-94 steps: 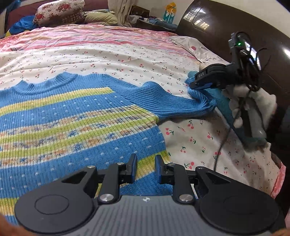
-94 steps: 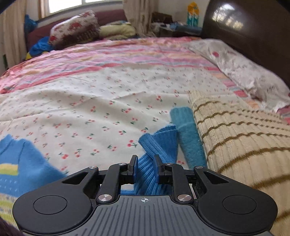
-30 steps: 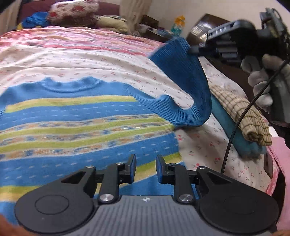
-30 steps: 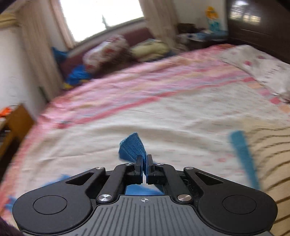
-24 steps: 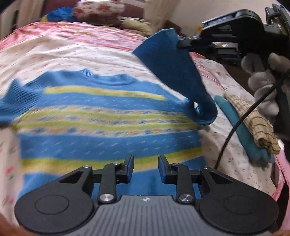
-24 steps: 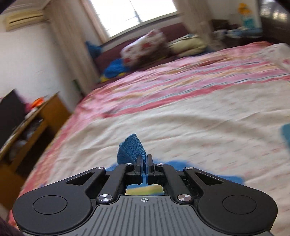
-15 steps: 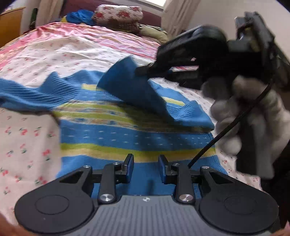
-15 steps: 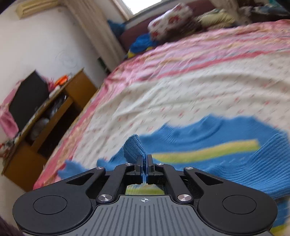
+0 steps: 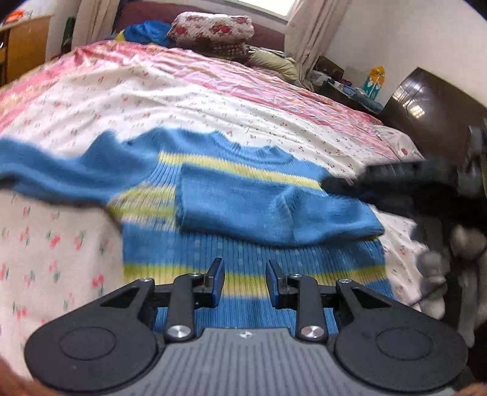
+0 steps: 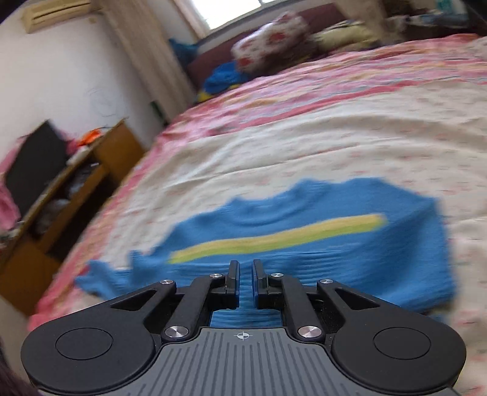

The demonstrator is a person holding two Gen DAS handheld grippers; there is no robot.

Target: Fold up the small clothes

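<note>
Floral bedspread (image 9: 213, 100) carries the striped knit sweater (image 9: 243, 243) ahead of both grippers. Left gripper (image 9: 245, 283) part-open, empty. Right gripper (image 10: 246, 281) jaws opening, nothing between. Knit judged soft, floppy; take the other sleeve (image 9: 45, 173) at its cuff.

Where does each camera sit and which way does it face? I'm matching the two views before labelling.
Left wrist: on the left gripper, looking down across the striped sweater, one sleeve folded over its chest; a gloved hand shows at right.
Right wrist: on the right gripper, its jaws opening with nothing between them, facing the sweater's neckline and a wooden cabinet.
Shared: sweater, floral bedspread, window-side pillows.
</note>
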